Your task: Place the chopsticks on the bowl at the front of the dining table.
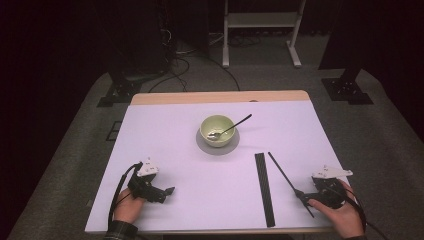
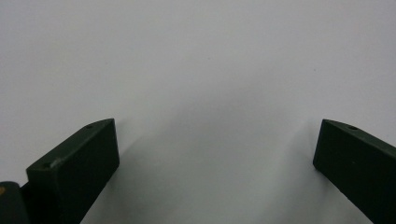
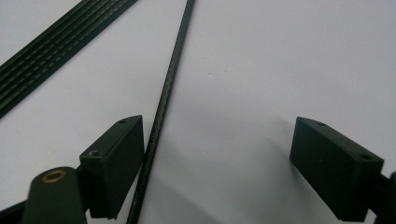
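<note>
A pale green bowl (image 1: 216, 129) stands on a grey round mat (image 1: 205, 147) at the table's middle, and a spoon (image 1: 236, 124) rests in it with its handle pointing up and right. A flat ribbed black strip (image 1: 264, 189) (image 3: 56, 46) lies at the front right. Beside it lies a thin black rod (image 1: 283, 172) (image 3: 170, 79). My right gripper (image 1: 301, 195) (image 3: 219, 121) is open and low over the table; the rod runs between its jaws, close against the left one. At the front left my left gripper (image 1: 167, 194) (image 2: 217, 126) is open over bare table.
The white tabletop (image 1: 165, 130) has a wooden strip along its far edge (image 1: 220, 97). Beyond it are grey carpet, cables, black stands and a white frame (image 1: 262, 30). A hand holds each gripper near the table's front edge.
</note>
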Demonstrator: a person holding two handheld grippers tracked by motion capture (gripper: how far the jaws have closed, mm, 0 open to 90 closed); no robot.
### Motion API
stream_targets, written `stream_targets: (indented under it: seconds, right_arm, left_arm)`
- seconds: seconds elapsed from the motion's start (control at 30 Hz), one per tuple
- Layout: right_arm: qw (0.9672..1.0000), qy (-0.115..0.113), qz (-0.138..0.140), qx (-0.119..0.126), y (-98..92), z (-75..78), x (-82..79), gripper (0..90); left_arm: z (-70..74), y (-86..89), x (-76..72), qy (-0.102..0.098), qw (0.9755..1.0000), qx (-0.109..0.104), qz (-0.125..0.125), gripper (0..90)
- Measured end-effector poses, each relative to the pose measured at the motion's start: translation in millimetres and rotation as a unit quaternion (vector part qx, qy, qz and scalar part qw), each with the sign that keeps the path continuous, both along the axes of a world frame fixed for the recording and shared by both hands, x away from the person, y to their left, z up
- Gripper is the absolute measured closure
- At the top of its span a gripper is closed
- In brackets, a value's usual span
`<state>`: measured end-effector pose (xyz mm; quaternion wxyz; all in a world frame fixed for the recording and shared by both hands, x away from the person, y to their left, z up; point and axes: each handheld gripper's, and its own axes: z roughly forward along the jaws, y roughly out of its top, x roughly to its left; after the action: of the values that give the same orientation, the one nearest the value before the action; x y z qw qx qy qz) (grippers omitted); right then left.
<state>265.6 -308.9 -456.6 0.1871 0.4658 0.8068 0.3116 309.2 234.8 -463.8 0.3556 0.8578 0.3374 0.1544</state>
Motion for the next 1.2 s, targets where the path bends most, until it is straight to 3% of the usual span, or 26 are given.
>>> stream_targets:
  seconds: [0.37,0.8,1.2]
  right_arm:
    - [0.9998,0.002,-0.019,0.004,-15.7,-0.9,3.4,16.2]
    - [1.0000,-0.002,-0.003,0.005,-12.2,3.4,4.8,12.8]
    - [0.9997,-0.008,0.012,0.022,-2.5,9.5,15.0,24.9]
  left_arm:
    - [0.0,0.0,0.0,0.000,1.0000,0.000,0.000,0.0]
    - [0.0,0.0,0.0,0.000,1.0000,0.000,0.000,0.0]
    - [0.0,0.0,0.0,0.000,1.0000,0.000,0.000,0.0]
